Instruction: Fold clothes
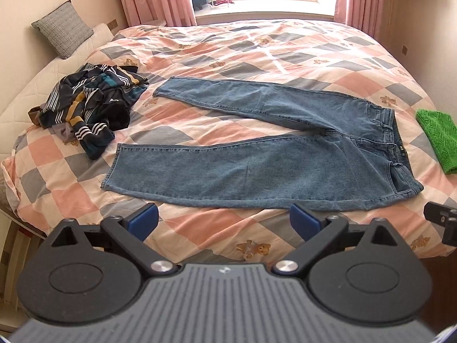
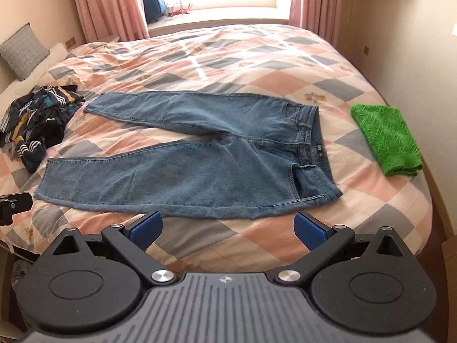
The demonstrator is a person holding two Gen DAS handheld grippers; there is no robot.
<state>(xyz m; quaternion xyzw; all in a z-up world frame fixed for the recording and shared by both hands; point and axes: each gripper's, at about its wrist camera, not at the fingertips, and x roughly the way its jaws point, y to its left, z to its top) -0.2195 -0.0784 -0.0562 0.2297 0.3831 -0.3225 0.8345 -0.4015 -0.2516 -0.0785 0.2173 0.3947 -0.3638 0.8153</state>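
Two grippers are held above the near edge of the bed, and the fingers of both are spread wide, with nothing between them: the left gripper and the right gripper. Blue jeans are laid flat on the checked bedspread, legs spread apart toward the left, waistband toward the right. A heap of striped clothes is seen just beside the leg ends, and a folded green towel lies near the waistband. A grey pillow is propped against the wall.
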